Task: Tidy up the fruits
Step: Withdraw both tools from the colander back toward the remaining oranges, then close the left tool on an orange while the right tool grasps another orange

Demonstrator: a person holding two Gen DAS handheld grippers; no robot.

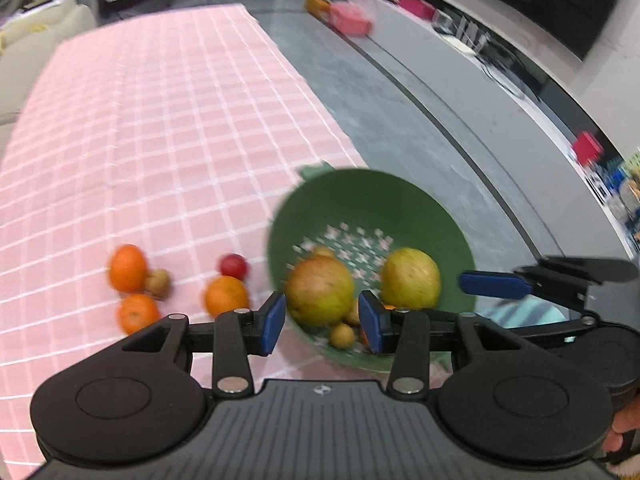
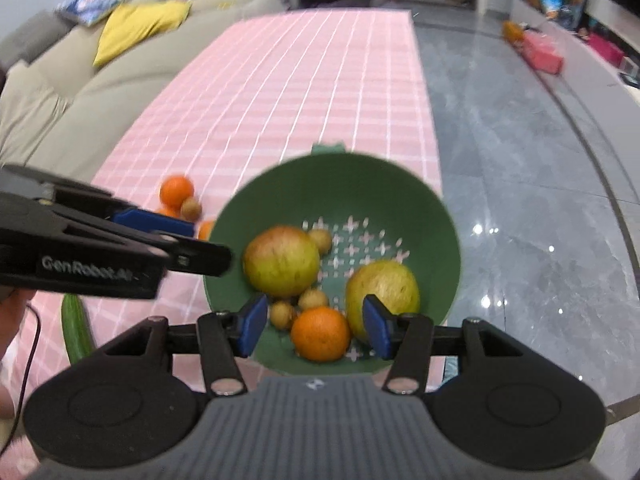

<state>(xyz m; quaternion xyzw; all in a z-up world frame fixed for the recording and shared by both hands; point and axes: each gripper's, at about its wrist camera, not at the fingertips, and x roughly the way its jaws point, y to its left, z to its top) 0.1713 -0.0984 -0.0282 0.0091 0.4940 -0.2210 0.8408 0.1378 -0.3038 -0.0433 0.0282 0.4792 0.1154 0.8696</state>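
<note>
I am hovering both grippers — left (image 1: 322, 322), right (image 2: 316, 330) — jaws open and empty, beside the green bowl (image 2: 420, 196); next, fetching an orange (image 1: 226, 296) left of it.

Black left gripper (image 1: 322, 322), blue pads (image 1: 273, 322), white "GenRobot.AI" lettering.

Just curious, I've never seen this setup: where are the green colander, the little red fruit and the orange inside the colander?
green colander (image 2: 360, 184), right wrist view, far inner wall.
red fruit (image 1: 233, 265), left wrist view, its middle.
orange in colander (image 2: 321, 334), right wrist view, its middle.
</note>
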